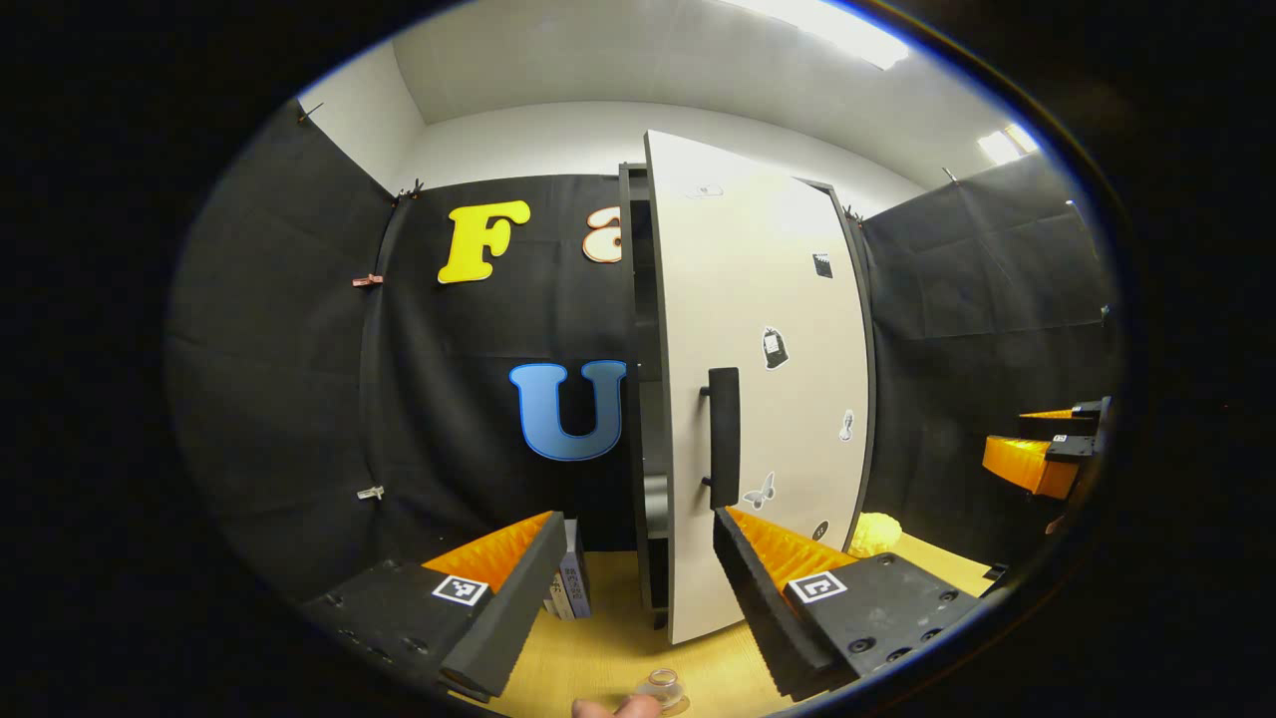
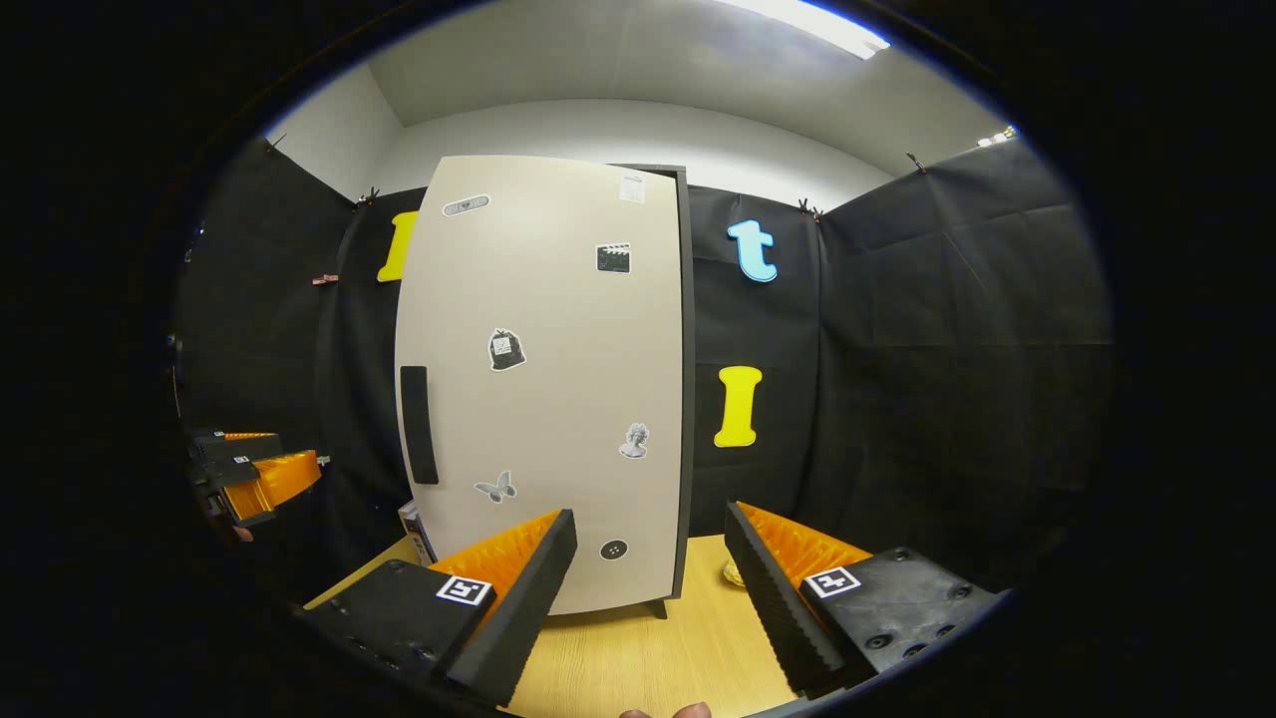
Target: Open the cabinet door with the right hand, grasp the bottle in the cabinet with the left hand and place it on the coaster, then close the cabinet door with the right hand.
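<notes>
Left gripper view: the left claw [image 1: 626, 588] hangs wide open and empty above the desk [image 1: 618, 648], its fingers parted on either side of the cabinet door [image 1: 768, 389]. That door stands ajar straight ahead of the claw, its dark handle [image 1: 724, 437] just above and between the fingertips. A narrow slice of the cabinet's dark inside [image 1: 646, 399] shows ahead and slightly left of the door's edge. A small clear bottle [image 1: 660, 686] on a coaster sits on the desk below and just behind the fingertips, at the lower rim, beside a fingertip of the person's hand [image 1: 613, 707]. A small box [image 1: 570, 583] stands just inside the claw's left finger, and a yellow object [image 1: 874, 534] lies beyond its right finger. The right claw [image 1: 1042, 449] appears far off to the right.

Right gripper view: the right claw [image 2: 648, 588] is likewise wide open and holds nothing; the door spreads ahead and to its left, the handle well up and left of the left fingertip.

Judged risks: with the bottle apparently placed, closing remains. A push from this offset may slide off the panel, or swing the door hard enough to rock the cabinet. The left claw, so near the door's free edge, may be struck or pinched. Lowering either claw carelessly may topple the bottle.
</notes>
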Demonstrator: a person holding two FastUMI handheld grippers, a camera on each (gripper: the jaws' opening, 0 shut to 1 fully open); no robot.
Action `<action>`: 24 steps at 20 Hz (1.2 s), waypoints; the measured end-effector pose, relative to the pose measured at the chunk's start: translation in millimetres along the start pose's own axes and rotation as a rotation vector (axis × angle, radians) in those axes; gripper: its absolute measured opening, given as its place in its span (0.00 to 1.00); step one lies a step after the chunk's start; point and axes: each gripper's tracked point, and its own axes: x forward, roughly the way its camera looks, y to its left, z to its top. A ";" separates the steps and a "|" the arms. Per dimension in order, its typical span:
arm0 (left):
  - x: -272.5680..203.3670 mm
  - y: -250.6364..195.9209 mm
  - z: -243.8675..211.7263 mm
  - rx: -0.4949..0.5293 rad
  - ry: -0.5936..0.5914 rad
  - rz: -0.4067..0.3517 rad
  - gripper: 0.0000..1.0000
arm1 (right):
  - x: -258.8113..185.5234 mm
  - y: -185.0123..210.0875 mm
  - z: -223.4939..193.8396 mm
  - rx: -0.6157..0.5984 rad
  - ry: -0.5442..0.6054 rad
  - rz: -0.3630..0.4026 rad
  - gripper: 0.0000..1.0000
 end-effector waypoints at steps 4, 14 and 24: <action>-0.1 -2.3 1.2 -0.002 0.002 -0.001 0.94 | -1.2 -0.1 -0.6 0.001 0.001 0.010 0.98; -2.7 -6.2 6.2 0.021 -0.008 0.006 0.94 | -6.6 1.5 0.3 0.022 0.004 0.028 0.98; -2.8 -13.9 13.2 0.026 -0.018 0.005 0.94 | -6.7 -0.3 4.9 0.034 -0.005 0.027 0.98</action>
